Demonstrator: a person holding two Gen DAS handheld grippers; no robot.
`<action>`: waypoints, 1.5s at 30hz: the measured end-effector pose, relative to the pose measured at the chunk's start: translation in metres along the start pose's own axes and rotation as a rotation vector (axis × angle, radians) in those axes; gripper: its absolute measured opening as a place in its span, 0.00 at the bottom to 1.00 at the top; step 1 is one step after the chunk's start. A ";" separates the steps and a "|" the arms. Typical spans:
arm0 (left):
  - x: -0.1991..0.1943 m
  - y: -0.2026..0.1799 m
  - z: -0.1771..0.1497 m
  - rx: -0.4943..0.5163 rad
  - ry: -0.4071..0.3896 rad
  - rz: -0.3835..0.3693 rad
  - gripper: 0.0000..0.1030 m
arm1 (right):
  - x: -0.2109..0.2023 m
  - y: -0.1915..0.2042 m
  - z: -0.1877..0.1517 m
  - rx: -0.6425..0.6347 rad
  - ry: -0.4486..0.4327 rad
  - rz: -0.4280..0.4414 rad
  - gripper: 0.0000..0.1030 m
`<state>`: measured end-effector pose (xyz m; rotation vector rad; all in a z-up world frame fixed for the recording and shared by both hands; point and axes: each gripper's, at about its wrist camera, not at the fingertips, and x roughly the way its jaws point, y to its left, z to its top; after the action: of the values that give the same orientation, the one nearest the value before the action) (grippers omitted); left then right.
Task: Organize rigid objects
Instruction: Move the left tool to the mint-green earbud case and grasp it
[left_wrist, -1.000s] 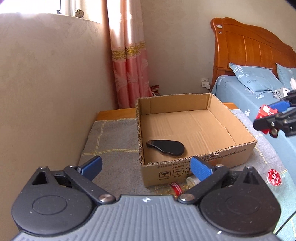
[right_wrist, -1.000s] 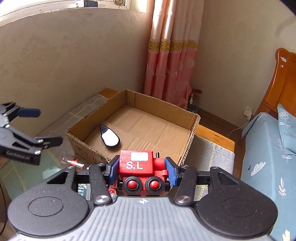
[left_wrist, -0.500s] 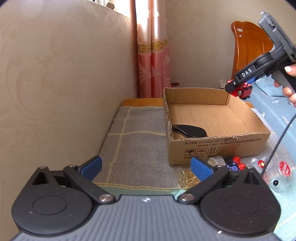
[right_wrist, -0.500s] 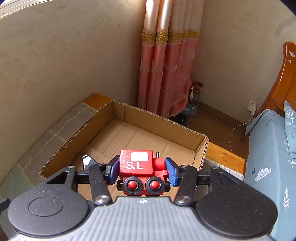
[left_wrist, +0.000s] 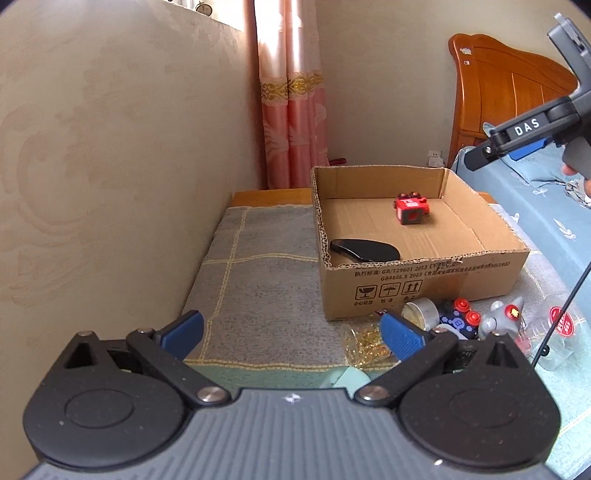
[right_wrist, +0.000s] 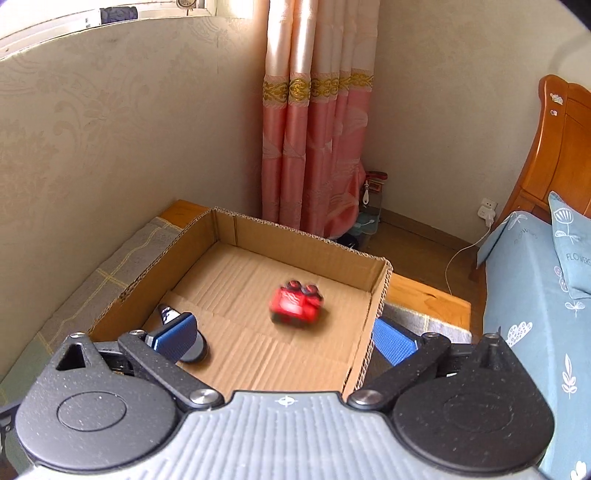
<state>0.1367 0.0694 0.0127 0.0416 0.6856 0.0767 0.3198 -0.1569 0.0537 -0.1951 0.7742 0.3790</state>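
Note:
A red toy block with two round black-and-red ends (left_wrist: 410, 209) lies inside the open cardboard box (left_wrist: 424, 273); in the right wrist view it (right_wrist: 297, 304) is blurred by motion on the box floor (right_wrist: 236, 266). A black oval object (left_wrist: 365, 250) lies at the box's near left corner. My right gripper (right_wrist: 282, 338) is open and empty above the box; it also shows at the upper right of the left wrist view (left_wrist: 517, 136). My left gripper (left_wrist: 291, 328) is open and empty, low over the grey cloth (left_wrist: 258, 280) in front of the box.
Small items lie in front of the box: a round tin (left_wrist: 421, 308), a dark toy with red buttons (left_wrist: 460, 317), a grey toy (left_wrist: 504, 315), gold beads (left_wrist: 365, 341) and a clear container (left_wrist: 557, 332). A wall runs along the left. A bed (left_wrist: 546, 206) stands to the right.
My right gripper has opened and let go of the red toy block, which has dropped into the box. My left gripper has stayed open.

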 end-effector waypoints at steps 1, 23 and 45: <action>0.000 -0.001 -0.001 0.001 0.003 -0.005 0.99 | -0.004 -0.001 -0.004 0.004 -0.002 0.002 1.00; 0.018 -0.008 -0.043 0.063 0.113 -0.091 0.99 | -0.052 0.017 -0.189 0.170 0.031 -0.145 1.00; 0.065 0.031 -0.068 -0.030 0.218 0.019 0.99 | -0.024 0.026 -0.238 0.200 0.107 -0.163 1.00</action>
<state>0.1419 0.1067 -0.0784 0.0108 0.9022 0.1112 0.1410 -0.2128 -0.0972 -0.0901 0.8892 0.1360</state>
